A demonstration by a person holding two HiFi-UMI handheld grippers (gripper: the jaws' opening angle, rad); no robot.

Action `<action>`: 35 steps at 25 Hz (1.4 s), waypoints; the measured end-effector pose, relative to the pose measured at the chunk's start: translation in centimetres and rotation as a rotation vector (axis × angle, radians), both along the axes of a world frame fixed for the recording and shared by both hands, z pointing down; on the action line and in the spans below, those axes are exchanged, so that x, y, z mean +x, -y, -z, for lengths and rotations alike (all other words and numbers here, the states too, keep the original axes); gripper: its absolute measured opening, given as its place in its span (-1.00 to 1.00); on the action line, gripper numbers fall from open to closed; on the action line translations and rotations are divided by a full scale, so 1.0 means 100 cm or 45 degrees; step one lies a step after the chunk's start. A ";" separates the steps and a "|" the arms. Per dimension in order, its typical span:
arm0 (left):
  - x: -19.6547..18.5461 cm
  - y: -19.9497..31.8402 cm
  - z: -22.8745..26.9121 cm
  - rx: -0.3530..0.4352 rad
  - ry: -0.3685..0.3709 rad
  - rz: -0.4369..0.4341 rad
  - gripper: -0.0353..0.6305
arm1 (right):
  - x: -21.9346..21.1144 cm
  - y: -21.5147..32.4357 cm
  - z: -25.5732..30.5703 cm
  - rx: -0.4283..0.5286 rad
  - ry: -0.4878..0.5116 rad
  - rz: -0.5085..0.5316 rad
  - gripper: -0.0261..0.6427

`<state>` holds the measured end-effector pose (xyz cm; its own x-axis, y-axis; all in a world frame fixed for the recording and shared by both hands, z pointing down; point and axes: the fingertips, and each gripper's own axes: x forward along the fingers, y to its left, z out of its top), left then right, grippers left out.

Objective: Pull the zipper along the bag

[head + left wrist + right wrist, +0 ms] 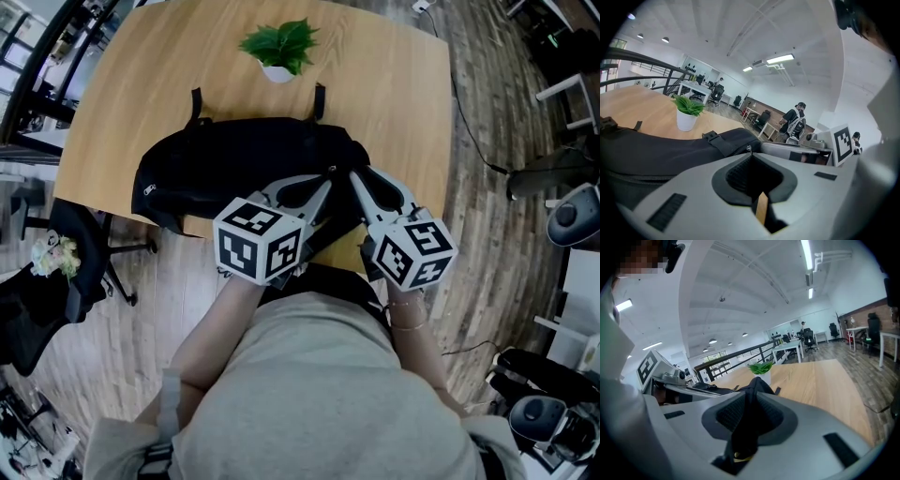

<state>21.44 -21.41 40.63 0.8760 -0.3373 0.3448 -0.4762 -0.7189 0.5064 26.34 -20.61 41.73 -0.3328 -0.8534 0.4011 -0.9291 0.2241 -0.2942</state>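
A black bag (234,159) lies across the near side of the wooden table (394,84). Both grippers meet at its right end. My left gripper (330,178) has its jaws together, and in the left gripper view a small metal zipper pull (748,149) pokes out at the tips of that left gripper (750,154). The zipper line (637,177) runs along the bag (670,150) to the left. My right gripper (355,174) sits just right of it; in the right gripper view this gripper (749,398) is shut on a fold of black bag fabric (756,383).
A small potted plant (279,47) stands behind the bag at the table's far middle. The bag hangs over the table's near edge. An office chair (89,253) stands on the floor at the left. Bare tabletop lies right of the bag.
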 end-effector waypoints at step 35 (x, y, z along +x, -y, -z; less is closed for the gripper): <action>-0.072 0.016 0.002 -0.056 -0.001 0.235 -0.84 | 0.008 -0.007 0.001 0.025 -0.008 -0.033 -0.68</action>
<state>14.23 -23.05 40.47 0.8007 -0.4772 0.3621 -0.5977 -0.5965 0.5357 27.15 -19.95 41.65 -0.3083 -0.8694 0.3860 -0.9364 0.2059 -0.2841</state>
